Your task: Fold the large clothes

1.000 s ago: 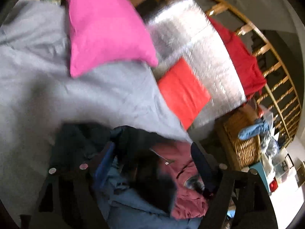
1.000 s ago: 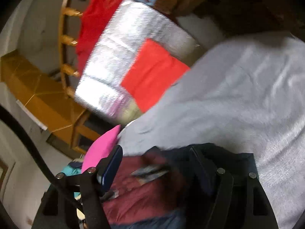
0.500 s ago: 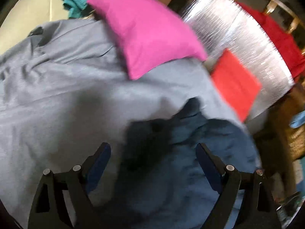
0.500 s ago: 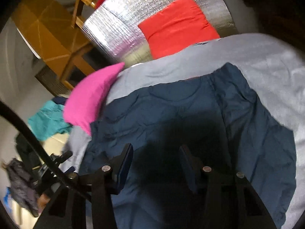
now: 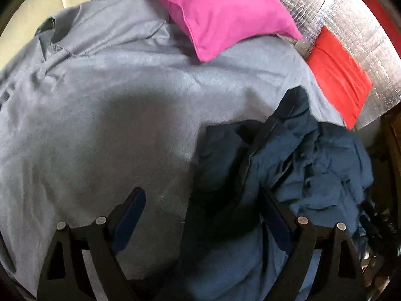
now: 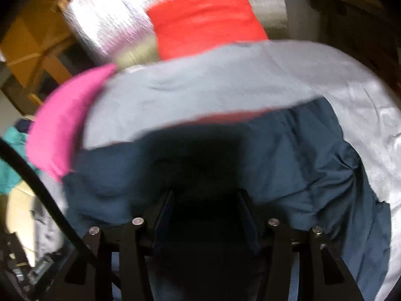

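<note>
While crumpled on the grey blanket (image 5: 105, 105), navy garment (image 5: 313, 165), axis unclear; left gripper (image 5: 203, 215) spread, right gripper (image 6: 205, 210) indeterminate.

A grey blanket (image 5: 105, 115) covers the bed ahead of the left gripper. Beyond it lie a pink pillow (image 5: 220, 12), a silver quilted panel (image 5: 351, 37) and a red cushion (image 5: 338, 75). In the right wrist view, blurred wooden furniture (image 6: 32, 40) stands far left.
</note>
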Motion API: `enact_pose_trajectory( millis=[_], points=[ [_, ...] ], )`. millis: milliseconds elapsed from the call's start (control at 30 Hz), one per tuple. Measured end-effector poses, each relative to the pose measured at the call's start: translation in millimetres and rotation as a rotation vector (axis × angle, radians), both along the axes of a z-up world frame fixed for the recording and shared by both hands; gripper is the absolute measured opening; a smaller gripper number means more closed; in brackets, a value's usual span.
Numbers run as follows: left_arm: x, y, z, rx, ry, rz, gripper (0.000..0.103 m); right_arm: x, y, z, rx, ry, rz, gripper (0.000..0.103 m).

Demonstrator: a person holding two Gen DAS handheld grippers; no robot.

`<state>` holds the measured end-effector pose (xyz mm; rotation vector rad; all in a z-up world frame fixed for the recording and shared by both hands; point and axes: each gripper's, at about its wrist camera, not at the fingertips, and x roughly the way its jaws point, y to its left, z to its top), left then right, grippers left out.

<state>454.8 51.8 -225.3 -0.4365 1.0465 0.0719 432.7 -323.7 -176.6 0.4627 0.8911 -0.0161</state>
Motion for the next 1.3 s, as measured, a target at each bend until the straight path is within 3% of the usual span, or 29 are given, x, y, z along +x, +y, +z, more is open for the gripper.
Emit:
enact_pose_trajectory(
  millis=[100,200,333,433,567,700,867,933,1067,1233,1300],
  points=[
    [-6.8,4.3,14.6,0.019,-0.051,-0.015,0.091,-3.1,41.4,18.8,-0.012,-0.073,0.128,0.055],
    [-11.9,5.6,19.3,0.046,-0.068,-0.018,0.091,10.7,79.9,17.2,-0.033,-0.054,0.223,0.051],
    [-8.8,9.2,17.5,0.033,-0.051,-0.014,0.091,48.5,101.2,-20.3,-0.090,0.088,0.183,0.054],
    [-4.2,12.0,16.6,0.017,-0.030,0.006,0.091,52.4,95.0,-24.9,-0.052,0.101,0.163,0.054],
    [-5.2,10.0,17.1,0.013,-0.028,-0.002,0.091,29.0,76.6,-9.0,0.028,0.063,0.169,0.054],
    [-13.4,6.5,20.4,0.009,-0.038,-0.022,0.091,-18.4,27.5,14.2,0.085,-0.027,0.085,0.054],
    [-16.4,4.3,18.2,0.028,-0.029,-0.023,0.091,-83.0,-60.0,17.3,0.064,-0.086,-0.126,0.067],
    [-15.4,4.7,14.6,0.036,-0.016,-0.012,0.091,-95.9,-93.3,6.1,0.102,-0.069,-0.198,0.067],
    [-11.8,2.4,7.9,0.049,-0.001,-0.003,0.091,-91.2,-137.2,-24.9,0.235,-0.019,-0.268,0.067],
    [-4.0,-10.5,2.3,0.102,0.002,-0.039,0.091,-55.5,-145.2,-45.6,0.273,0.022,-0.254,0.068],
    [-1.1,-13.4,0.5,0.112,0.006,-0.044,0.091,-37.8,-136.7,-50.9,0.221,0.056,-0.203,0.058]
  ],
)
